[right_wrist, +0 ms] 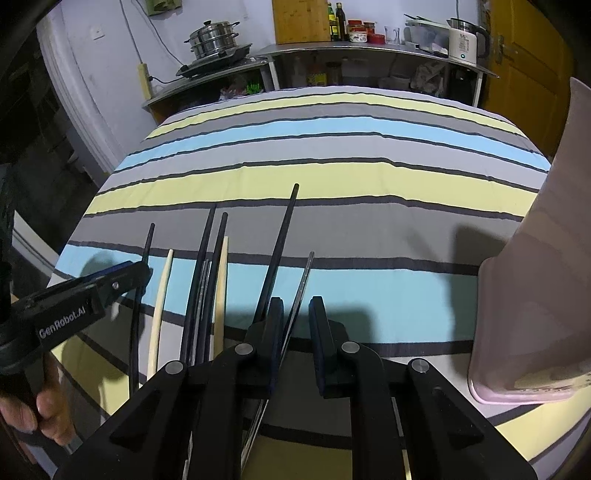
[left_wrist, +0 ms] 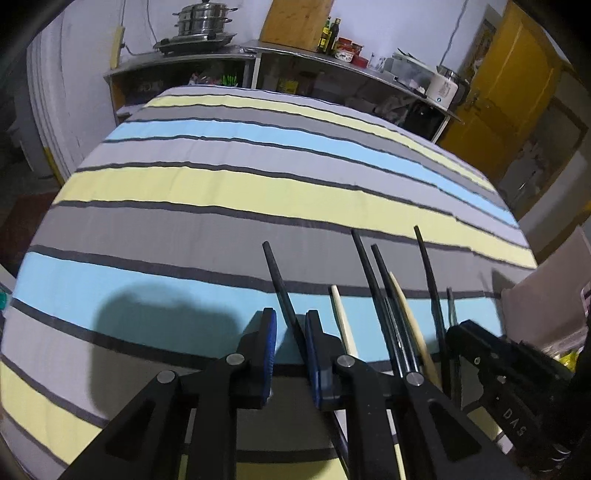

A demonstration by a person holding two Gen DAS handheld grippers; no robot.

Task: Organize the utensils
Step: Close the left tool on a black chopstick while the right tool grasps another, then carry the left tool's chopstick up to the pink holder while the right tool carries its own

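You are working in a lived-in home kitchen. A stacked stainless-steel steamer pot (right_wrist: 213, 38) sits on a flat black cooktop (right_wrist: 216, 62) atop a curved metal counter (right_wrist: 332, 48). Along that counter you see a tall wooden cutting board (right_wrist: 300, 20) leaning on the wall, dark glass oil bottles (right_wrist: 337, 20), red-lidded jars (right_wrist: 360, 29) and a white electric kettle (right_wrist: 466, 42). A yellow wooden door (right_wrist: 524, 59) stands at the right, and a blue, yellow and grey striped cloth (right_wrist: 332, 173) covers the table.
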